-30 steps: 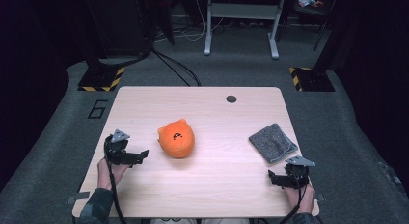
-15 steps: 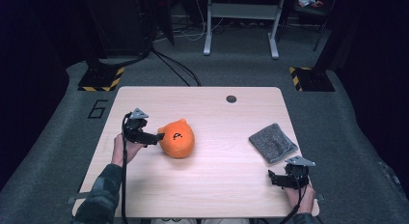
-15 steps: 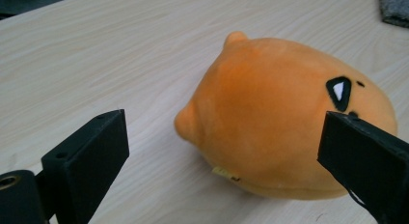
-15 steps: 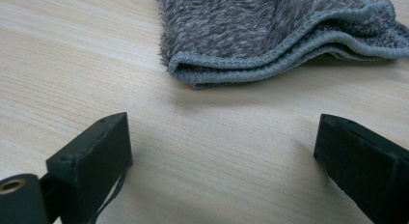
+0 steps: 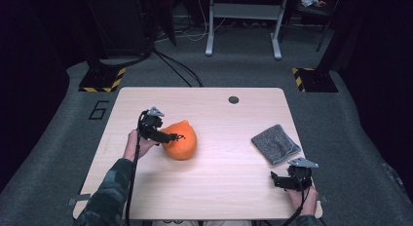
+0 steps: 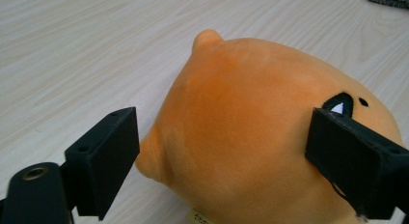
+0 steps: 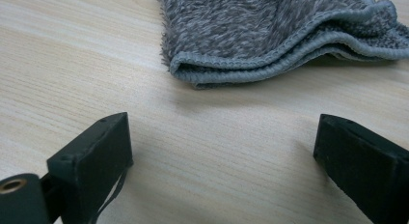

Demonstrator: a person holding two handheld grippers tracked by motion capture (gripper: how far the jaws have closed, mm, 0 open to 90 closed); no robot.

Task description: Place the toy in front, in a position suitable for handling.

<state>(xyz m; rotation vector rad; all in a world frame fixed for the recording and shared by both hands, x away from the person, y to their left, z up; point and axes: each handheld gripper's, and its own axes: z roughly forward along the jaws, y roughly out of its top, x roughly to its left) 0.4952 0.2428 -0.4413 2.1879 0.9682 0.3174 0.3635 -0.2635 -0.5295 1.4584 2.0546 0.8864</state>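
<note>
1. The orange plush toy (image 5: 180, 140) lies left of the middle of the wooden table (image 5: 219, 187) in the high view. The left gripper (image 5: 171, 136) reaches over it from the left, one jaw tip across the top of the toy. A second ago this gripper sat near the table's left edge, apart from the toy; the toy itself lies where it lay. The right gripper (image 5: 278, 181) rests at the near right corner, unmoved, just in front of a folded grey cloth (image 5: 275, 143). A dark round spot (image 5: 234, 100) marks the far side of the table, and a figure "6" (image 5: 99, 109) is marked on the floor at the left.

2. In the left gripper view the plush toy (image 6: 260, 132) sits between the jaws, which have just been closing. The right jaw lies against the toy beside a stitched black-and-white eye; the left jaw stands just off a small bump, so the toy is not yet pinched. A label at the toy's underside is too small to read.

3. In the right gripper view the jaws stand wide apart over bare wood, with the grey cloth (image 7: 270, 35) ahead, showing its folded, stitched edge.
</note>
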